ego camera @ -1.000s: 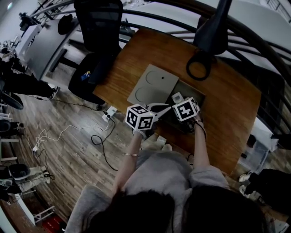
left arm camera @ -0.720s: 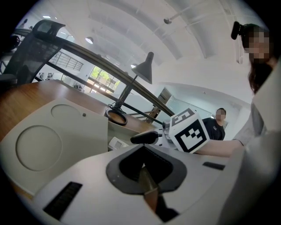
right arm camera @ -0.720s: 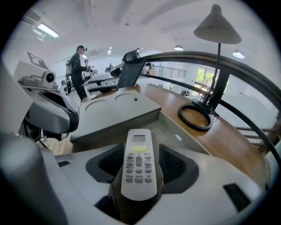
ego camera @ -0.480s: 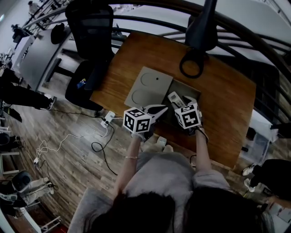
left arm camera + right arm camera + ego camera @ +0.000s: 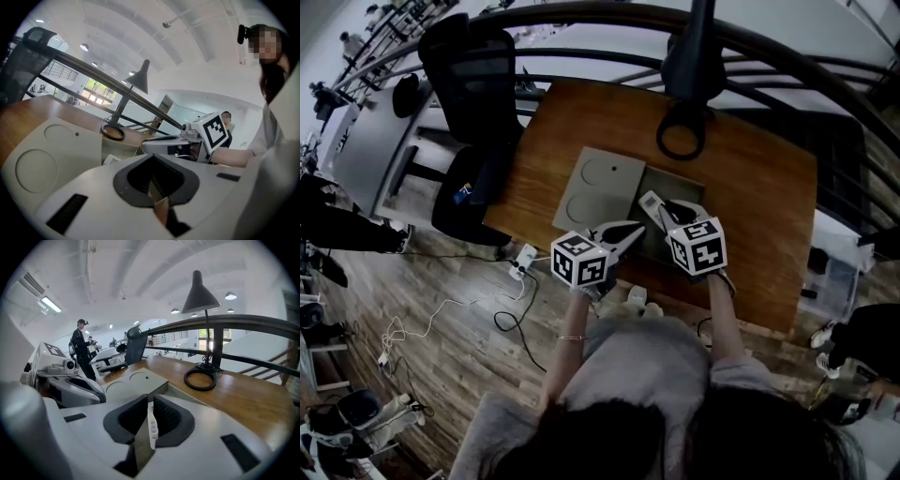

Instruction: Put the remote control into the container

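Observation:
A white remote control [image 5: 652,204] [image 5: 151,423] stands on edge between the pads of my right gripper [image 5: 667,210] [image 5: 148,398]. Those jaws have just been closing and now press on it. The remote hangs over the near left part of the open grey container [image 5: 682,184] [image 5: 186,393]. The container's flat lid [image 5: 598,187] [image 5: 135,379] [image 5: 47,150] lies on the table to its left. My left gripper [image 5: 629,227] [image 5: 153,157] hovers beside the right one, near the lid's front corner. Its jaws meet at the tips with nothing between them.
A black lamp with a ring-shaped base [image 5: 680,141] [image 5: 200,379] stands on the wooden table [image 5: 759,206] behind the container. A black office chair [image 5: 473,84] sits off the table's left side. Cables and a power strip [image 5: 523,261] lie on the floor.
The right gripper's jaws have gone from wide open to closed on the remote, and the gripper has risen with it. The left gripper has lifted slightly.

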